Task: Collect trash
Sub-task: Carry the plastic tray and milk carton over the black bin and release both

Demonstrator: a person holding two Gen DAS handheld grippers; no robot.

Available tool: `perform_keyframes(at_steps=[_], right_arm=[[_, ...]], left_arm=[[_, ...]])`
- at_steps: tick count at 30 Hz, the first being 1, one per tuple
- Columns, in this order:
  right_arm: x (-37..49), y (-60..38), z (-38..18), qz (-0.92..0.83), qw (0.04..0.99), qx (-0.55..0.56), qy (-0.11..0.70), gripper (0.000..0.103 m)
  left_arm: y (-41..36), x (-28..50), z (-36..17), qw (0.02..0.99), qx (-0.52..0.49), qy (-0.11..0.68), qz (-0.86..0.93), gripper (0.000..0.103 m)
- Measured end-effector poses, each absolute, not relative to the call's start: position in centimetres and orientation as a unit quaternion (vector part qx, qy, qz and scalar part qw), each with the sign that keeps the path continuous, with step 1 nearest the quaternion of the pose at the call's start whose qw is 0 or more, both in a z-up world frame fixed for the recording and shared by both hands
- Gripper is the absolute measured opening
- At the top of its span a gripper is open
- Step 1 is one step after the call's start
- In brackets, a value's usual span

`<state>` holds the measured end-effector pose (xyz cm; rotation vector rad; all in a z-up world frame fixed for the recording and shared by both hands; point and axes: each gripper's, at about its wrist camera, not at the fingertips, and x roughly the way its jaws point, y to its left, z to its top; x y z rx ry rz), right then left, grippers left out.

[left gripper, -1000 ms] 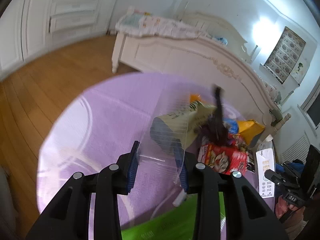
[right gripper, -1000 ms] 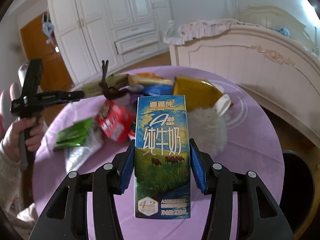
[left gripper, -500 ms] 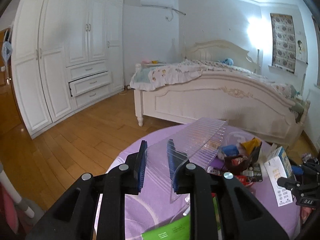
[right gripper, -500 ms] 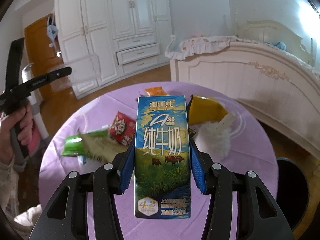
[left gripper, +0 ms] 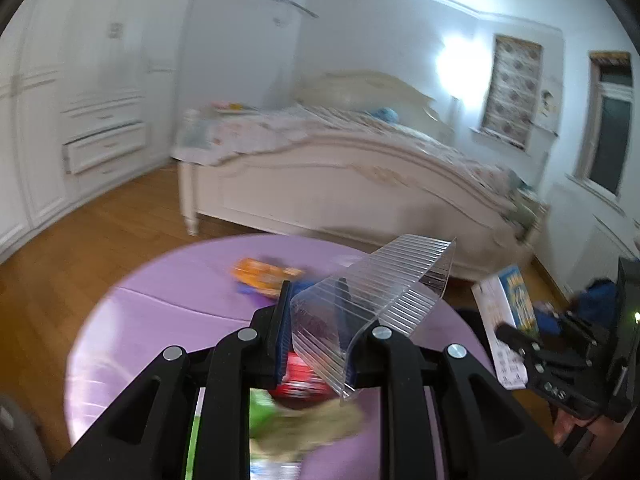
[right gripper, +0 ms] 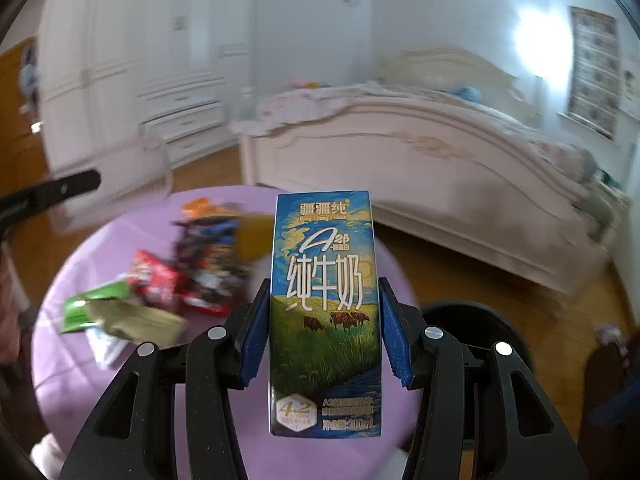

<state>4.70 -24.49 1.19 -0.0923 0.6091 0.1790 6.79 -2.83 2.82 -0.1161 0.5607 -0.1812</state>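
My left gripper [left gripper: 314,320] is shut on a clear ribbed plastic tray [left gripper: 384,296] and holds it above the round purple table [left gripper: 168,320]. My right gripper [right gripper: 324,320] is shut on a blue milk carton [right gripper: 324,312], upright, at the table's right side. The carton and right gripper also show at the right of the left wrist view [left gripper: 506,312]. Snack wrappers lie on the table: a red packet [right gripper: 154,280], a green packet [right gripper: 96,304], an olive bag [right gripper: 136,320], an orange packet [left gripper: 264,272].
A black round bin [right gripper: 472,328] stands on the wood floor right of the table. A white bed [right gripper: 420,160] is behind it. White wardrobes [right gripper: 120,80] line the left wall. Both views are motion-blurred.
Both grippers have swung right with their loads. The black bin now shows closer behind the milk carton. The clear tray has stayed lifted off the wrappers.
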Motion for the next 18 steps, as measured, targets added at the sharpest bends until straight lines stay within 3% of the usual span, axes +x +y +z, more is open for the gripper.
perform_keyframes(at_steps=[9, 18], right_arm=[[4.7, -34.4, -1.2, -0.015, 0.949, 0.001, 0.314, 0.051], [5.3, -41.2, -5.2, -0.050, 0.939, 0.042, 0.338, 0.051]], left_arm=[[-14.8, 10.4, -1.9, 0.922, -0.032, 0.345, -0.172, 0.021], [-21.7, 13.0, -5.2, 0.899, -0.016, 0.389, -0.201, 0.021]])
